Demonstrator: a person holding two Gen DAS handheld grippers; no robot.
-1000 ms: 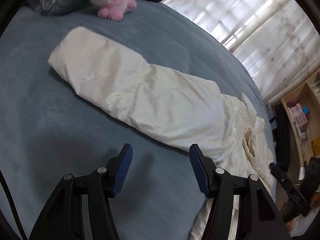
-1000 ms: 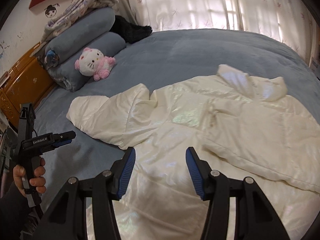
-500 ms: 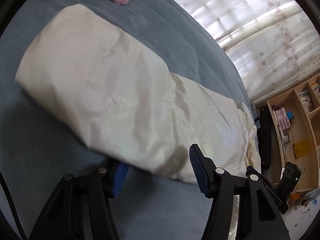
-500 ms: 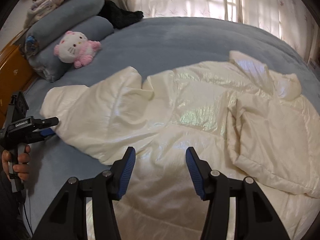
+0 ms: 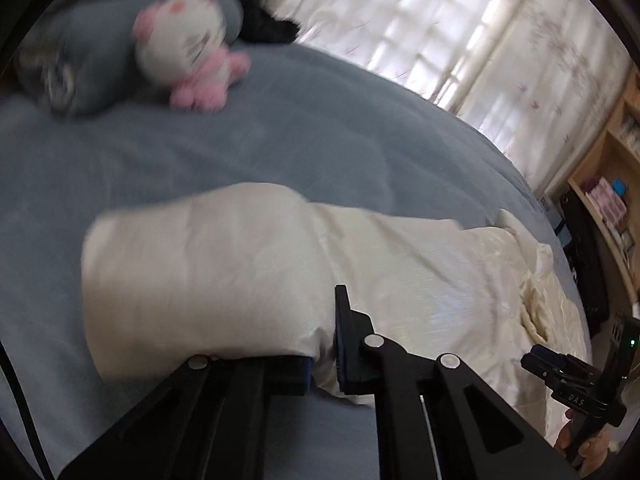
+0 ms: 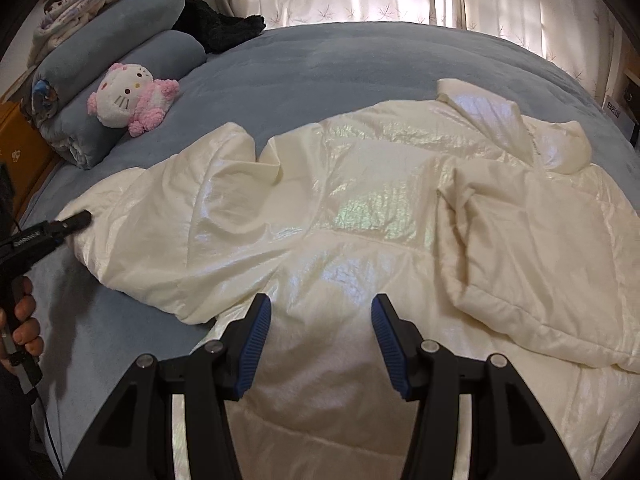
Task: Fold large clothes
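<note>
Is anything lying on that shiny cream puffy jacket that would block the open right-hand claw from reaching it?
Nothing visible. The right gripper hangs open directly over bare cream jacket; the pink-and-white plush cat sits apart, by the rolled blue bedding.

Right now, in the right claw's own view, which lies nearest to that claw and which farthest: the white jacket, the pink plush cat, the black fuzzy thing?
1. White jacket, directly under the right claw.
2. Pink plush cat, upper left, against the pillows.
3. Black fuzzy thing, farther back by the curtain.

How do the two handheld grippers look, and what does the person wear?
Both the left gripper and the right gripper have black angular linkage arms with silver rivets and ribbed blue pads. A thin black cable runs beside the left one. The sleeve looks dark.
</note>
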